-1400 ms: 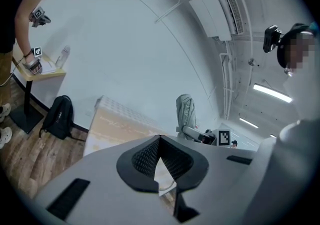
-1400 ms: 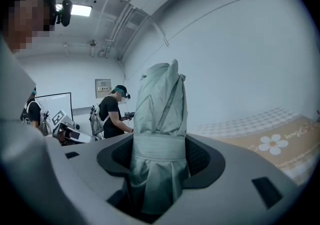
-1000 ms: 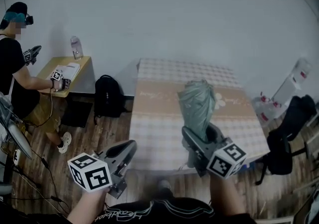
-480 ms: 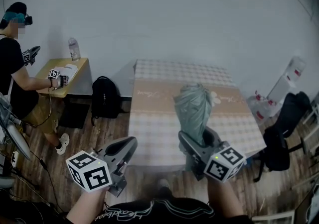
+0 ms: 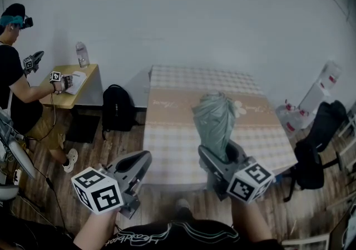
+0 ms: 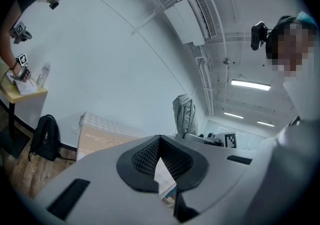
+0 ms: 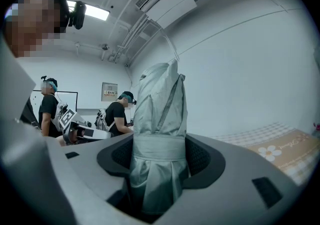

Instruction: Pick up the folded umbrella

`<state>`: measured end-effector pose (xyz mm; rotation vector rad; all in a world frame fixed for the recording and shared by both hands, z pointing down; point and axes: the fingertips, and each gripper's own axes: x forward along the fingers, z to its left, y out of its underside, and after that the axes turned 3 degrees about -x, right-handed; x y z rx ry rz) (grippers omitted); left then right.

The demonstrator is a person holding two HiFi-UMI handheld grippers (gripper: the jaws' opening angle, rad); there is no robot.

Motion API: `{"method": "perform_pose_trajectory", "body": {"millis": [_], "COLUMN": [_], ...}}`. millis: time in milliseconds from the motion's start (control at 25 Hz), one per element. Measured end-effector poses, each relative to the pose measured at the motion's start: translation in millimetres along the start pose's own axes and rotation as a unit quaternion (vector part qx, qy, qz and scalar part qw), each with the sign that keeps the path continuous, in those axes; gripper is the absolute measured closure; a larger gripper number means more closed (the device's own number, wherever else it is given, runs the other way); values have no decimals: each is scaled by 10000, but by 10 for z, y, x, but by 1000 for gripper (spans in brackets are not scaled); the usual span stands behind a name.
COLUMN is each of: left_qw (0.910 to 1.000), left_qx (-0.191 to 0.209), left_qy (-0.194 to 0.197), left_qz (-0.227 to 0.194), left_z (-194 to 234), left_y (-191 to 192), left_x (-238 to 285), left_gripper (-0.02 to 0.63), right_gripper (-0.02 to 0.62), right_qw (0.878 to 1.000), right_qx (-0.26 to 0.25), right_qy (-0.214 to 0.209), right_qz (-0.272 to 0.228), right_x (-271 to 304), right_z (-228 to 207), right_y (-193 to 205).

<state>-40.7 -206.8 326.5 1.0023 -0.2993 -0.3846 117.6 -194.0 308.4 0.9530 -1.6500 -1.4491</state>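
While the right hand-held gripper [image 7: 159, 159] clamped the folded umbrella [image 7: 160, 99] around its strapped waist, the pale grey-green fabric bundle stuck out well beyond the jaws, pointing away from the person. The jaws stood wide apart, with both dark ribbed pads pressed against the cloth just below the fastening band. Seen from the head view, the umbrella lay over the near middle of the surface [image 5: 169, 132], which was covered in a checked and tan cloth. It looked raised clear of that cloth, with only the wall behind its tip in the left gripper view. The left hand-held gripper [image 5: 142, 161] hovered off the near left corner of the surface, its jaw tips closed against each other with nothing between them. It stood well apart from the umbrella. The pick-up seemed largely achieved, so the care now lay in the hold itself. Loose fabric can slip through a grip, so steady pressure on the banded part, where the bundle was firmest, seemed wise. Keeping the long free end level and away from the surface would likely stop it catching or levering out of the pads. A black backpack [image 5: 117, 107] sat on the floor to the left, clear of the work.
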Motion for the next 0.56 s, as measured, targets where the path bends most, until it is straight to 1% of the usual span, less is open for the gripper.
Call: {"method": "perform_pose_trajectory", "body": {"millis": [560], "left_qw": [9999], "left_qx": [99], "left_qy": [-42], "left_qz": [56], "left_z": [37], "left_y": [-3], "left_x": [156], "left_gripper": [611], "right_gripper": [334], "right_qw": [10000], "right_qx": [-4], "right_qy": [13], "right_qz": [25], "right_x": [57], "right_z": [-169], "right_y": [23]}}
